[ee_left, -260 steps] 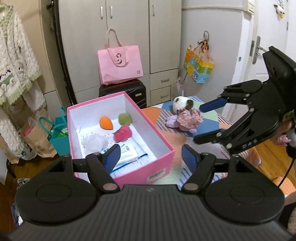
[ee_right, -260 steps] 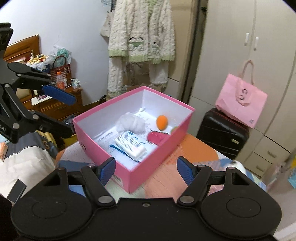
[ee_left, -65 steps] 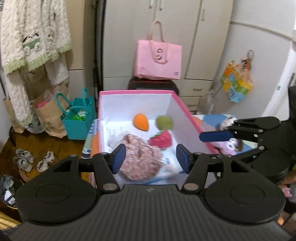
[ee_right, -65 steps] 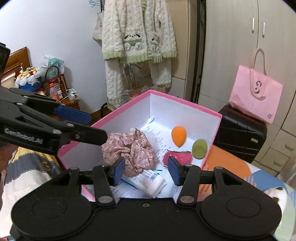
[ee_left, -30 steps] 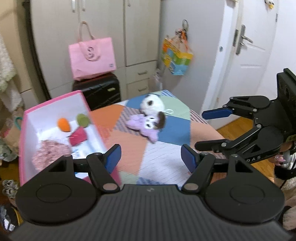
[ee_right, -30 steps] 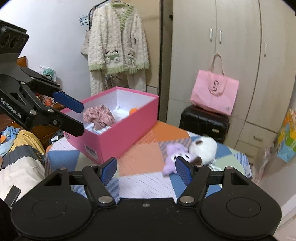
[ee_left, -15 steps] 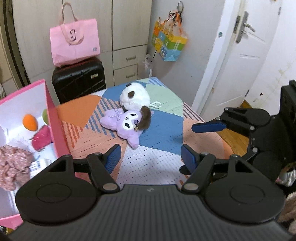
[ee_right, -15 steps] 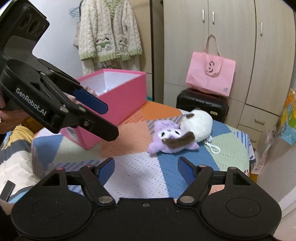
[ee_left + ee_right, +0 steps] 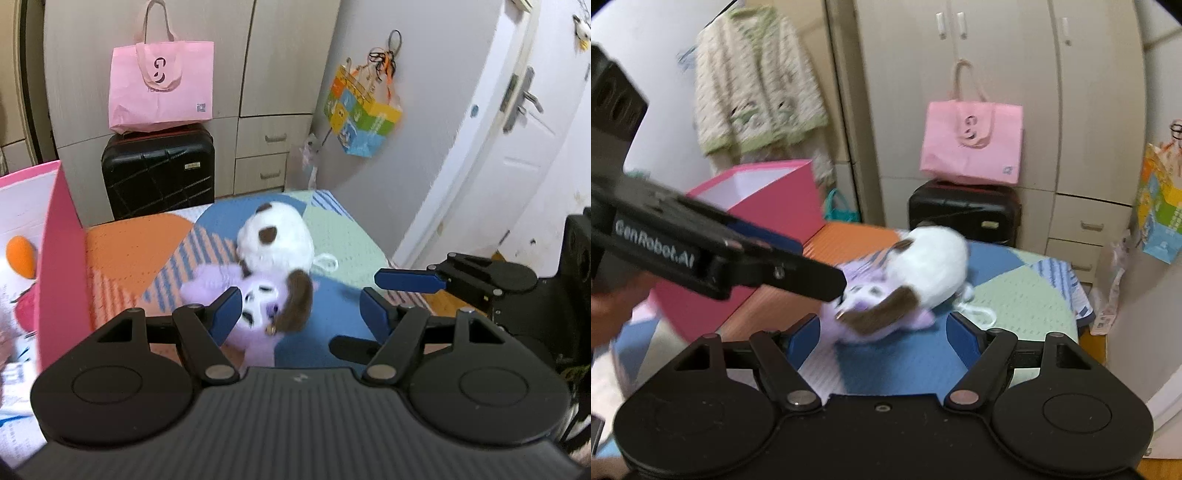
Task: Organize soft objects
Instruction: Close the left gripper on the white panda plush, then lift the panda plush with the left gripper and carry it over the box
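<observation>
- The purple plush (image 9: pixel 255 314) lies on the quilt (image 9: pixel 332 229) just ahead of the left claw (image 9: pixel 298 311), which is spread wide, holding nothing.
- The right claw (image 9: pixel 877 338), also spread and empty, faces it.
- Lilac, brown-eared, it touches the white plush (image 9: pixel 931 266).

A: What sits between the left tool's (image 9: pixel 298 314) fingers?

B: They are spread wide, and a purple plush toy (image 9: pixel 255 314) with a brown ear lies on the patchwork surface (image 9: pixel 147 243) just ahead, nearer the left finger. Whether that finger touches it is hard to tell, the plush being blurred.

A: And beyond it?

B: A white plush toy (image 9: pixel 277 240) with a brown patch, touching the purple one on its far side.

A: To the sides?

B: Left of the tool stands a pink box (image 9: pixel 61 266), an orange egg-shaped piece (image 9: pixel 20 256) inside. On the right the right tool (image 9: pixel 373 306) reaches in, its blue-padded fingers parted, holding nothing.
</observation>
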Motion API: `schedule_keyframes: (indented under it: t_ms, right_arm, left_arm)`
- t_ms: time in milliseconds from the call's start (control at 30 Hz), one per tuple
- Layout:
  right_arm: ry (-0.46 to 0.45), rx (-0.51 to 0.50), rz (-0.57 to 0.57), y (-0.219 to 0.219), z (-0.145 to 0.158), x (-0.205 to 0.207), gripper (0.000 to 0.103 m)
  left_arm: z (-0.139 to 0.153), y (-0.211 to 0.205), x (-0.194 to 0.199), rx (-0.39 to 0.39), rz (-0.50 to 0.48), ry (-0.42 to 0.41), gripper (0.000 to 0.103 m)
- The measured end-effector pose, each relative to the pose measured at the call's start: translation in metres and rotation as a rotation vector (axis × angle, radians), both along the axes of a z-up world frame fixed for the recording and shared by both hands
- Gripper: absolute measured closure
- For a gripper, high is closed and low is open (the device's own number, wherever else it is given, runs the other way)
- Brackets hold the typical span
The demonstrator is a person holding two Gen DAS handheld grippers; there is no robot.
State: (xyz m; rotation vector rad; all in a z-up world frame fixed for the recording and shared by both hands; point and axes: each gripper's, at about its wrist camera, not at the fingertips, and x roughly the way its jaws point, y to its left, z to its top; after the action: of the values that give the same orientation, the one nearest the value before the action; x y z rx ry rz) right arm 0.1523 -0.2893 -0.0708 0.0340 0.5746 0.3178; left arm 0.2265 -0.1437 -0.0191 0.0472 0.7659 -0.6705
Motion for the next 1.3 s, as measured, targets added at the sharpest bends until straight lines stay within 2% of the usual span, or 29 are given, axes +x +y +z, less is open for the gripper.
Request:
schedule_keyframes:
  t_ms: [200,500,733,900,967,1033,1133,1300]
  right_arm:
    - [-0.002,0.092,-0.049,-0.015,-0.008,0.035,0.023]
    - [0.084,0.196,-0.062,-0.026,-0.029,0.086,0.023]
    - [0.124,0.239,-0.071,-0.028,-0.043,0.103,0.023]
    - [0.132,0.245,-0.071,-0.027,-0.05,0.104,0.022]
    - [0.141,0.249,-0.074,-0.029,-0.052,0.105,0.024]
    - [0.146,0.245,-0.063,-0.028,-0.054,0.105,0.032]
    - [0.131,0.236,-0.057,-0.027,-0.053,0.102,0.037]
    - [0.091,0.182,-0.061,-0.021,-0.047,0.092,0.039]
  left_arm:
    - [-0.016,-0.015,0.029,-0.052,0.051,0.041,0.036]
    - [-0.038,-0.028,0.074,-0.072,0.104,0.08,0.041]
    - [-0.05,-0.033,0.09,-0.065,0.128,0.09,0.041]
    - [-0.057,-0.034,0.093,-0.072,0.101,0.14,0.041]
    - [-0.058,-0.036,0.09,-0.056,0.088,0.126,0.041]
    - [-0.059,-0.039,0.089,-0.041,0.085,0.117,0.041]
    - [-0.059,-0.042,0.085,-0.027,0.081,0.098,0.042]
    - [-0.053,-0.041,0.08,-0.029,0.073,0.084,0.045]
